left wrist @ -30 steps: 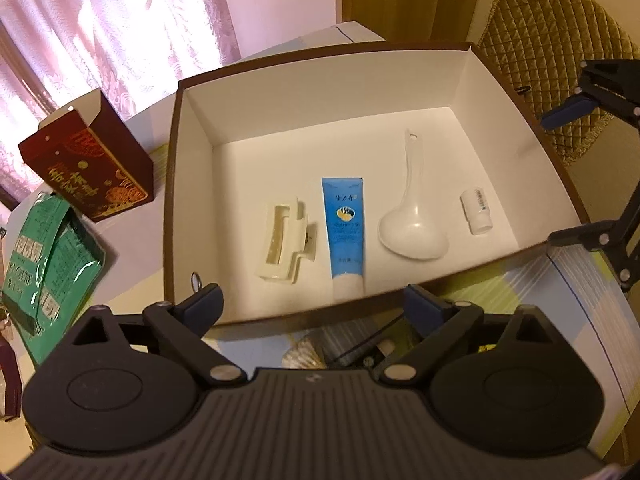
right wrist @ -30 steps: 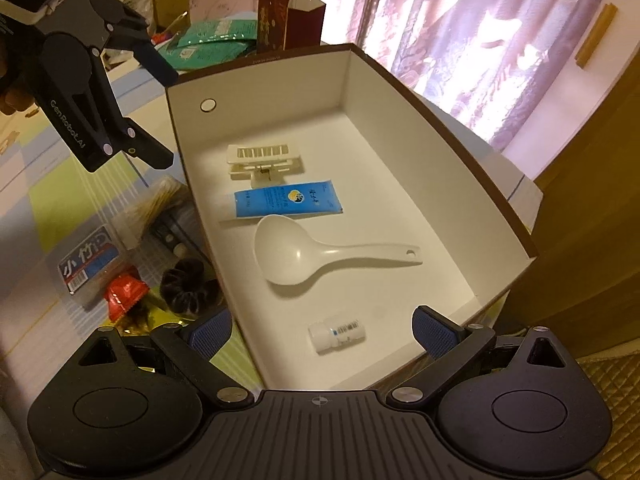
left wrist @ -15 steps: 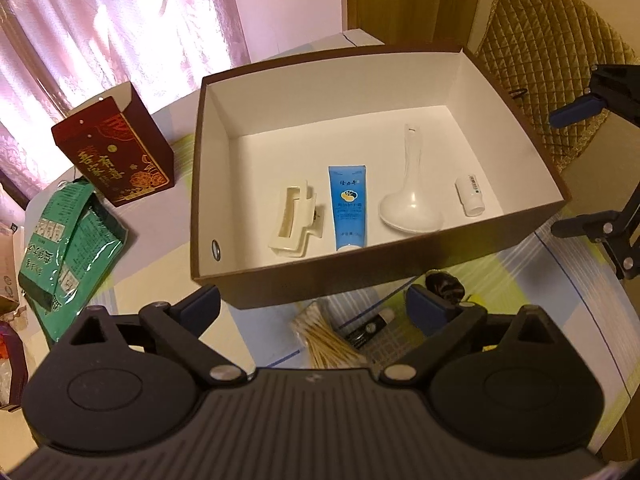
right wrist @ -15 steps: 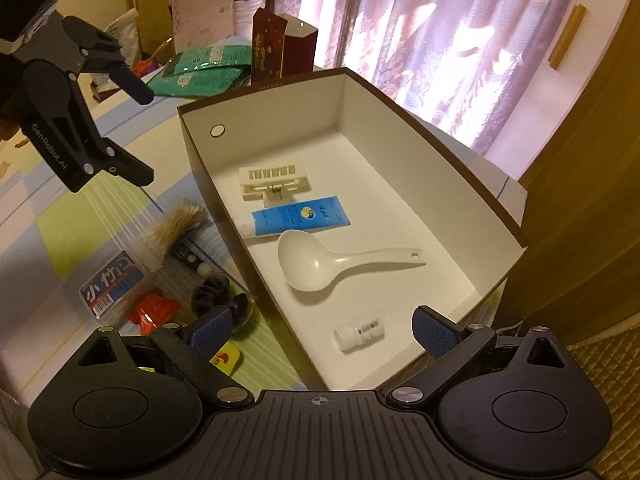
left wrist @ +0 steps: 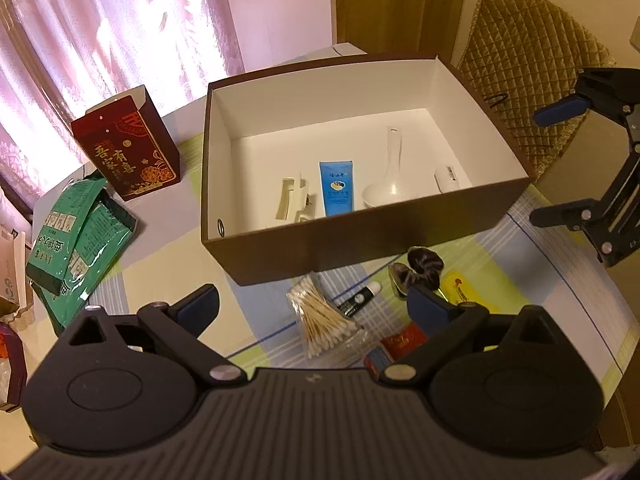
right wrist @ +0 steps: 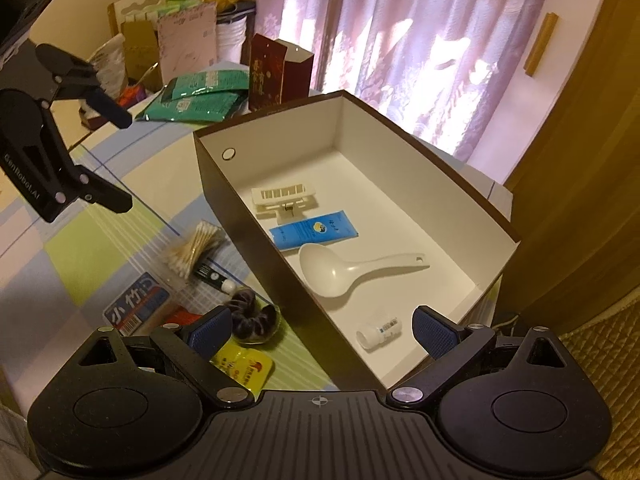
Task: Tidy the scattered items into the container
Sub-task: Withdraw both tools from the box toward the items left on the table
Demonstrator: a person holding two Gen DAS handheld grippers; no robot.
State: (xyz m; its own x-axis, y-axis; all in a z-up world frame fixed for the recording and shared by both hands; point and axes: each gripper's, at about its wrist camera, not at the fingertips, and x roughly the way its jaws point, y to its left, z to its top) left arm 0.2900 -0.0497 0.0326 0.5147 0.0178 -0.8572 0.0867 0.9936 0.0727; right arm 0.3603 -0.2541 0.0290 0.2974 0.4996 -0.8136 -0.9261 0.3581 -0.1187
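Observation:
The brown box (left wrist: 352, 236) with a white inside holds a cream hair clip (left wrist: 291, 199), a blue tube (left wrist: 336, 187), a white spoon (left wrist: 386, 184) and a small white bottle (left wrist: 447, 178). In front of it lie cotton swabs (left wrist: 320, 320), a black lip balm (left wrist: 358, 300), a dark scrunchie (left wrist: 424, 264), a yellow sachet (left wrist: 460, 286) and a red packet (left wrist: 404, 338). My left gripper (left wrist: 314, 306) is open and empty above these items. My right gripper (right wrist: 322, 326) is open and empty over the box's near corner (right wrist: 280, 248). It also shows in the left wrist view (left wrist: 560, 160).
A red gift box (left wrist: 126, 148) and green packets (left wrist: 76, 236) lie left of the box. A blue-labelled pack (right wrist: 136, 306) lies by the swabs (right wrist: 196, 246). A quilted chair (left wrist: 532, 52) stands behind right. Clutter of boxes (right wrist: 176, 40) is at the table's far end.
Both grippers have pulled back and up from the box. The scattered items in front of the box have come into view. Both grippers stay open.

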